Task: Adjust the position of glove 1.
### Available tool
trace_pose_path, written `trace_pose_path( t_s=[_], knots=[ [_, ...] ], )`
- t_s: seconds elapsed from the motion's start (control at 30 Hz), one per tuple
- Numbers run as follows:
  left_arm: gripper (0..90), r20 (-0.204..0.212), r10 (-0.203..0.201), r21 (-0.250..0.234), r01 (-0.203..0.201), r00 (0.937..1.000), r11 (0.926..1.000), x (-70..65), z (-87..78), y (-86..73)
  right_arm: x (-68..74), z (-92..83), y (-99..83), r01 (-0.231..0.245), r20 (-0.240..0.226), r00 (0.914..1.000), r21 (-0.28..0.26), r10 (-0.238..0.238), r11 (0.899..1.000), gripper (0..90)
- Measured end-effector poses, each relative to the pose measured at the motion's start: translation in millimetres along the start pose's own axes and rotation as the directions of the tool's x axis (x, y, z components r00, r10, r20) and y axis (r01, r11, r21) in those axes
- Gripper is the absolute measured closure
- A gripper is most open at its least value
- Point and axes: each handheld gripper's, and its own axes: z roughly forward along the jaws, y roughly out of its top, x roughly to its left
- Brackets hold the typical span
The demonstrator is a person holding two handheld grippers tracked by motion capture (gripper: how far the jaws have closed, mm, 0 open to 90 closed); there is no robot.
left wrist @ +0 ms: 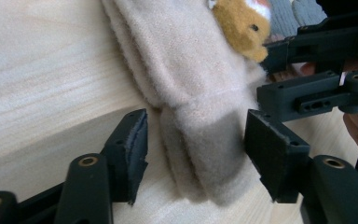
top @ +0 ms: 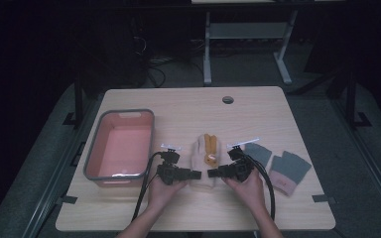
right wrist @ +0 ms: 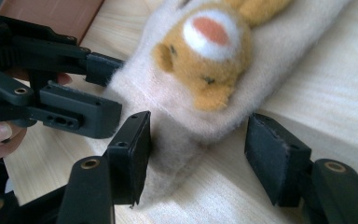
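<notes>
A beige fuzzy mitten (top: 204, 157) with a brown plush animal head (top: 210, 148) lies flat at the middle of the wooden table (top: 188, 111). My left gripper (top: 197, 174) comes at its cuff from the left, my right gripper (top: 211, 173) from the right; their tips nearly meet over the cuff. In the left gripper view my left gripper (left wrist: 196, 151) is open, the cuff (left wrist: 205, 149) between its jaws. In the right gripper view my right gripper (right wrist: 198, 156) is open around the cuff (right wrist: 177, 149), just below the animal head (right wrist: 209, 60).
A pink basin with a grey rim (top: 120, 145) stands left of the mitten, its corner (right wrist: 51, 14) visible behind the left gripper. Two grey gloves with pink cuffs (top: 278, 166) lie to the right. A round cable hole (top: 227, 99) is near the far edge.
</notes>
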Motion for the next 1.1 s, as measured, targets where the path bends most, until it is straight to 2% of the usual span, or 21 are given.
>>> trace_pose_path(
  t_s=[0.17,0.2,0.23,0.27,0.3,0.4,0.53,0.77,0.97,1.07,1.1],
  knots=[
    [48.9,0.011,0.000,0.007,-0.001,0.9999,1.0000,0.2,1.9,0.6,-0.8,0.9,-3.8,-0.022,-0.003,0.9998,-0.031,0.022,0.999,42.9],
    [50.3,0.018,0.003,0.014,-0.003,0.9998,0.9999,1.0,2.7,0.8,0.4,1.8,-4.9,-0.043,-0.004,0.9991,-0.043,0.042,0.998,45.5],
    [51.4,0.018,0.003,0.014,-0.003,0.9998,0.9999,1.0,2.7,0.8,0.4,1.8,-4.9,-0.043,-0.004,0.9991,-0.043,0.042,0.998,45.5],
    [52.3,0.012,0.002,0.017,-0.002,0.9999,0.9999,0.1,3.0,0.7,1.6,2.4,-5.8,-0.070,-0.001,0.9975,-0.049,0.070,0.996,47.6],
    [53.0,0.012,0.002,0.017,-0.002,0.9999,0.9999,0.1,3.0,0.7,1.6,2.4,-5.8,-0.070,-0.001,0.9975,-0.049,0.070,0.996,47.6],
    [54.8,0.008,0.001,0.018,-0.001,1.0000,0.9998,-1.2,3.9,1.2,-0.1,5.6,-7.4,-0.109,-0.011,0.9941,-0.088,0.108,0.990,52.7],
    [56.2,0.000,0.030,0.035,-0.030,0.9995,0.9989,-1.3,4.1,2.9,2.1,8.2,-6.6,-0.128,-0.005,0.9917,-0.094,0.128,0.987,55.9],
    [59.1,-0.001,0.041,0.046,-0.041,0.9992,0.9981,-1.2,5.6,5.0,2.5,11.8,-6.1,-0.159,-0.017,0.9873,-0.105,0.158,0.982,60.2],
    [61.3,0.014,0.028,0.051,-0.029,0.9995,0.9983,0.6,7.3,6.9,-0.6,15.0,-5.1,-0.192,-0.050,0.9809,-0.099,0.188,0.976,65.1],
    [63.0,0.036,-0.009,0.042,0.007,0.9993,0.9991,2.9,9.1,7.8,-1.9,16.7,-4.9,-0.218,-0.071,0.9747,-0.089,0.212,0.972,68.0],
    [63.4,0.036,-0.009,0.042,0.007,0.9993,0.9991,2.9,9.1,7.8,-1.9,16.7,-4.9,-0.218,-0.071,0.9747,-0.089,0.212,0.972,68.0]
  ],
)
